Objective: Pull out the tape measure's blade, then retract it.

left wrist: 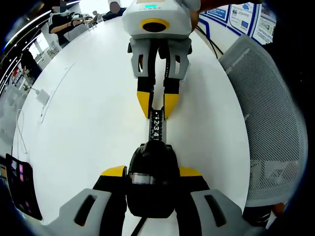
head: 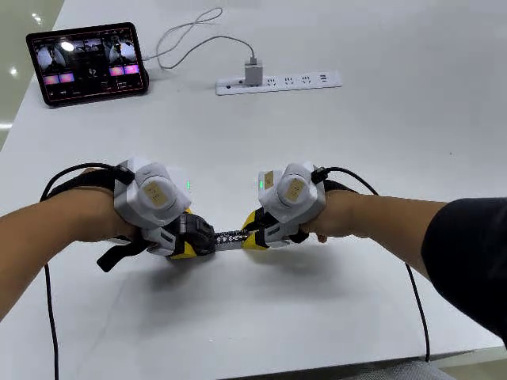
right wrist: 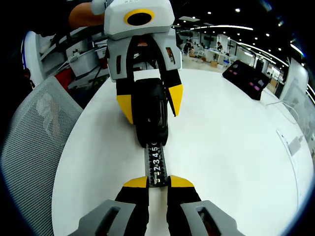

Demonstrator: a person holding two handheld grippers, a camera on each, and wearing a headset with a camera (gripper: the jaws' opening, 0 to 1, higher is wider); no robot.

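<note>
One tape measure sits near the front edge of the white surface between two tools, with one tablet and one power strip well apart at the far side. The left tool has its jaws clamped on the black case. The right tool is pinched narrow on the end of the blade, a short numbered stretch of which shows between them.

Open-plan office or lab: white table carrying tablet and power strip; mesh office chair; ceiling lights; further desks.
</note>
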